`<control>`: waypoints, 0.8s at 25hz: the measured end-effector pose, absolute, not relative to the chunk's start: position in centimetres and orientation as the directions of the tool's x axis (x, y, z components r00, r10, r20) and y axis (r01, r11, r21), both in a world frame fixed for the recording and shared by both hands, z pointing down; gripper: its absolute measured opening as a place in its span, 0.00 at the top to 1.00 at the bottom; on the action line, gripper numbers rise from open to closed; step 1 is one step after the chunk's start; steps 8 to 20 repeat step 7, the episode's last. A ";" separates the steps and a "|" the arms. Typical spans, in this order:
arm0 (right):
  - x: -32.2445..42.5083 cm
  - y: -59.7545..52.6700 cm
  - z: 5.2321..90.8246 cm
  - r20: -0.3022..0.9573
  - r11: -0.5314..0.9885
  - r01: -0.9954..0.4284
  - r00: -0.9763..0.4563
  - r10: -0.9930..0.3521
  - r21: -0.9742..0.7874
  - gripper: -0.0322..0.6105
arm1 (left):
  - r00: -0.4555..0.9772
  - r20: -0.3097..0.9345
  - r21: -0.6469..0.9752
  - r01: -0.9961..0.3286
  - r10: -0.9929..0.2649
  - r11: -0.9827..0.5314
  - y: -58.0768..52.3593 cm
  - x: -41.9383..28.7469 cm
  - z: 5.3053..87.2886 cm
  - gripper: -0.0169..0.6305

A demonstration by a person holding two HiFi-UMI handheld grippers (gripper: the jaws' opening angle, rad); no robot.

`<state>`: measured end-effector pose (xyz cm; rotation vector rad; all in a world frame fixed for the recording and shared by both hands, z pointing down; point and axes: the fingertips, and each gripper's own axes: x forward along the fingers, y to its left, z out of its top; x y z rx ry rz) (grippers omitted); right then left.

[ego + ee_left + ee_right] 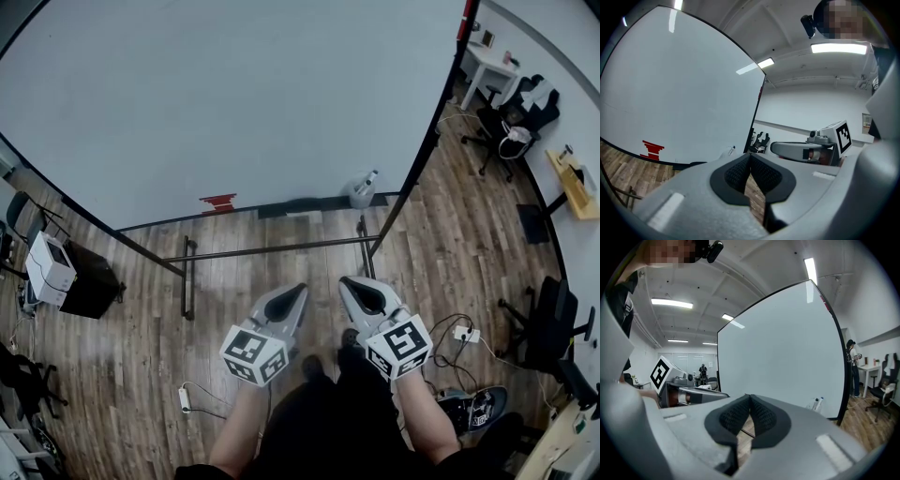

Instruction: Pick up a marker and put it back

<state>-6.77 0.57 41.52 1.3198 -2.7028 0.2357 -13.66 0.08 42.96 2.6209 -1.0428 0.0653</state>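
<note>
The left gripper [296,291] and the right gripper [347,283] both have their jaws pressed together, with nothing between them. What seems to be the marker [367,180] stands at the bottom edge of the whiteboard [234,94], well apart from both. I judge that the task is either not begun or fully done.

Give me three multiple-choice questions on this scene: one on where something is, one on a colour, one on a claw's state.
1. The red mark on the whiteboard sits: A at the top; B by the bottom edge; C mid-board.
2. The floor is: A brown wood; B grey carpet; C white tile.
3. The right claw is: A open; B shut on a marker; C shut, empty.
Answers: B, it sits low, near the frame; A, planks show; C, its pads meet with nothing between.
</note>
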 end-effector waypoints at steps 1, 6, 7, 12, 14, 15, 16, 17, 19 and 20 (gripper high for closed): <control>-6.7 0.6 41.5 0.180 0.608 -0.790 -0.612 -0.770 -0.084 0.95 | 0.733 0.157 0.276 -0.676 -0.662 -0.683 0.1 -13.6 42.9 0.96; -6.4 0.5 41.6 0.187 0.611 -0.788 -0.614 -0.767 -0.080 0.95 | 0.737 0.156 0.274 -0.672 -0.658 -0.687 0.1 -13.1 42.9 0.96; -6.4 0.5 41.6 0.187 0.611 -0.788 -0.614 -0.767 -0.079 0.95 | 0.737 0.156 0.274 -0.672 -0.658 -0.688 0.1 -13.1 42.9 0.96; -6.4 0.5 41.6 0.187 0.611 -0.788 -0.614 -0.767 -0.079 0.95 | 0.737 0.156 0.274 -0.672 -0.658 -0.688 0.1 -13.1 42.9 0.96; -6.4 0.5 41.6 0.187 0.611 -0.788 -0.614 -0.767 -0.079 0.95 | 0.737 0.156 0.274 -0.672 -0.658 -0.688 0.1 -13.1 42.9 0.96; -6.4 0.5 41.6 0.187 0.611 -0.788 -0.614 -0.767 -0.079 0.95 | 0.737 0.156 0.274 -0.672 -0.658 -0.688 0.1 -13.1 42.9 0.96; -6.4 0.5 41.6 0.187 0.611 -0.788 -0.614 -0.767 -0.079 0.95 | 0.737 0.156 0.274 -0.672 -0.658 -0.688 0.1 -13.1 42.9 0.96; -6.4 0.5 41.6 0.187 0.611 -0.788 -0.614 -0.767 -0.079 0.95 | 0.737 0.156 0.274 -0.672 -0.658 -0.688 0.1 -13.1 42.9 0.96; -6.4 0.5 41.6 0.187 0.611 -0.788 -0.614 -0.767 -0.079 0.95 | 0.737 0.156 0.274 -0.672 -0.658 -0.688 0.1 -13.1 42.9 0.96; -6.4 0.5 41.6 0.187 0.611 -0.788 -0.614 -0.767 -0.079 0.95 | 0.737 0.156 0.274 -0.672 -0.658 -0.688 0.1 -13.1 42.9 0.96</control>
